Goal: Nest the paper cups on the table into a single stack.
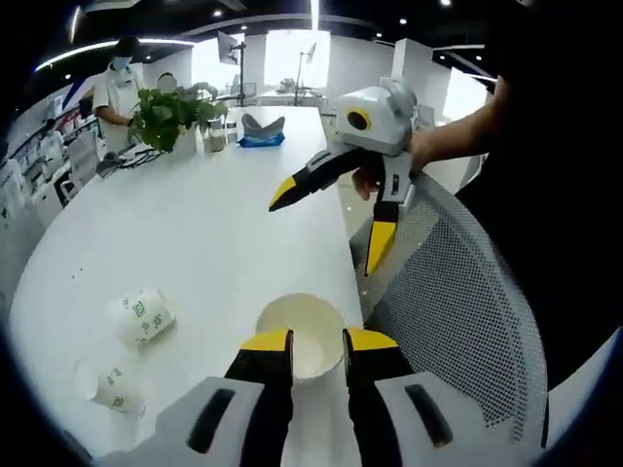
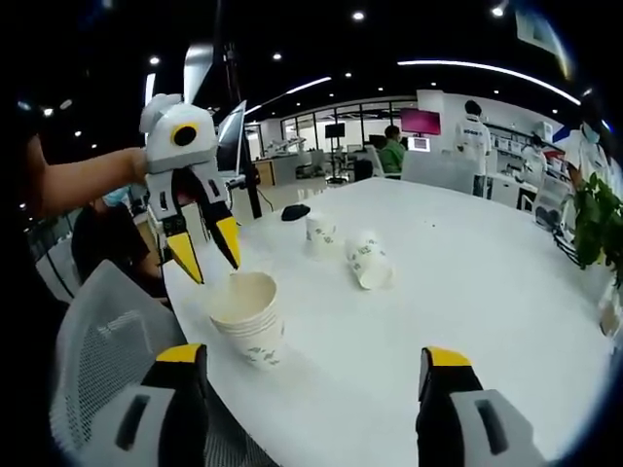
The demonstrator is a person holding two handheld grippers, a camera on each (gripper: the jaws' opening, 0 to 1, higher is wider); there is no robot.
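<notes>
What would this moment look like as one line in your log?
left gripper: open, above stack | right gripper: open, empty, raised off table | cup stack: upright near table edge | loose cups: one on its side, one standing mouth-down

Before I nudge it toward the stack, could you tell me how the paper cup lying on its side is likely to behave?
The cup lying on its side will probably roll in a curve, since it tapers. It looks like thin paper, so likely light and easily crushed. The smooth white table may let it slide.
</notes>
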